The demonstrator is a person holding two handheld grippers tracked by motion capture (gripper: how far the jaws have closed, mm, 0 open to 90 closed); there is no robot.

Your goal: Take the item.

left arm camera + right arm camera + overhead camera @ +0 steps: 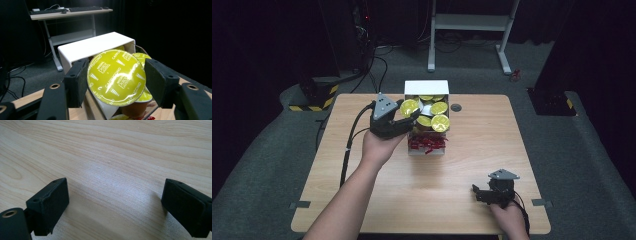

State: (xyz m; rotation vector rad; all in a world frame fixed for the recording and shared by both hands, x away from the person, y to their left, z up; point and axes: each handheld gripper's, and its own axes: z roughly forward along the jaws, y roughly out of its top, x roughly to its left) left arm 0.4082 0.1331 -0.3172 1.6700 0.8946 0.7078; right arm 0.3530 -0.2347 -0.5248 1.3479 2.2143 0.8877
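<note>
While the left gripper (408, 116) hangs at the near-left edge of the white box (426, 87), its jaws are clamped on one yellow-lidded coffee capsule (409, 107), a pad pressed to each side of the rim. In the left gripper view that capsule (116, 77) sits squarely between the two black pads, foil lid tilted up toward the camera, brown cup body pointing down and away.

The held capsule lies just at the box's left rim, raised above the other capsules (438, 115) packed inside; whether it brushes a neighbour I cannot tell. Those others lie to the right of the gripper and slightly beyond it. Red wrappers (427, 143) fill the near end of the box, toward the person.

Capsule's axis: lid-to-base, tipped so the lid faces up and back toward the person, not upright. The grip runs across the lid's width.

The right gripper (484, 192) rests low at the near-right part of the table (472, 145), well apart from the box. Its jaws stand wide apart with nothing between them; the right gripper view has bare wood (112, 157) under them.

My judgement: the left hand is much the nearer one and does the work. What follows turns on the box wall lying directly to the right of the capsule, so any travel either clears that rim leftward or goes over it.
</note>
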